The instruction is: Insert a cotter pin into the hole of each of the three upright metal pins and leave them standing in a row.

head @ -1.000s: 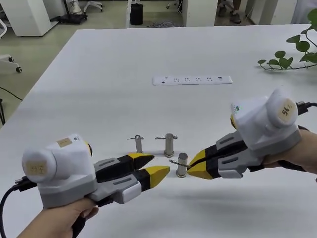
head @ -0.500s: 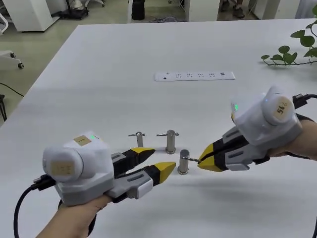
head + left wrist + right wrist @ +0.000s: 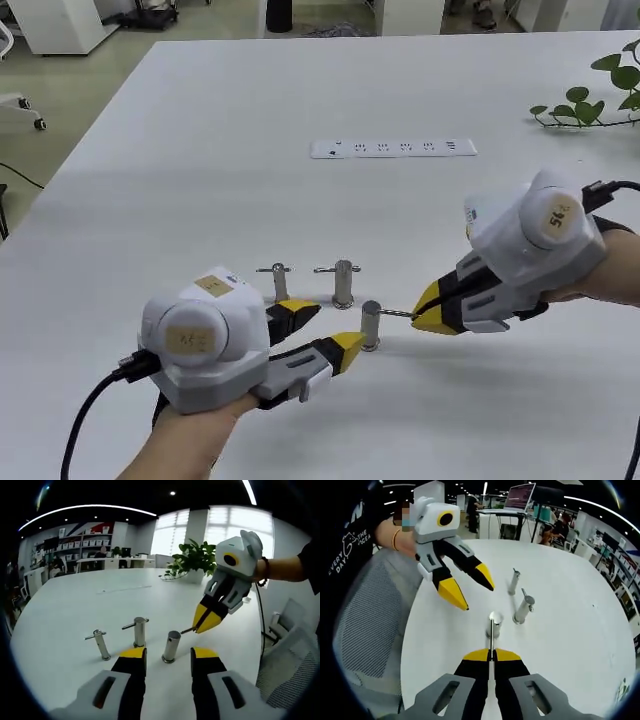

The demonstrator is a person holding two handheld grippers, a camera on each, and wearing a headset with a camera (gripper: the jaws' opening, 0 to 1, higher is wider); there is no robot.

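Note:
Three upright metal pins stand on the white table. The left pin point(image 3: 279, 283) and the middle pin point(image 3: 343, 283) each carry a cotter pin crosswise. The front pin point(image 3: 370, 325) stands nearer me. My right gripper point(image 3: 425, 310) is shut on a thin cotter pin point(image 3: 398, 313), whose tip meets the front pin's top from the right; I cannot tell if it is in the hole. In the right gripper view the cotter pin point(image 3: 492, 635) points at the front pin point(image 3: 494, 622). My left gripper point(image 3: 335, 328) is open, its jaws either side of the front pin point(image 3: 171, 646).
A white power strip point(image 3: 393, 149) lies farther back on the table. A green plant point(image 3: 590, 95) trails over the far right edge. Chairs and office furniture stand on the floor beyond the table's left edge.
My right gripper has drawn back to the right with the cotter pin, which earlier stuck out past the front pin's left side. My left gripper has moved forward towards the front pin.

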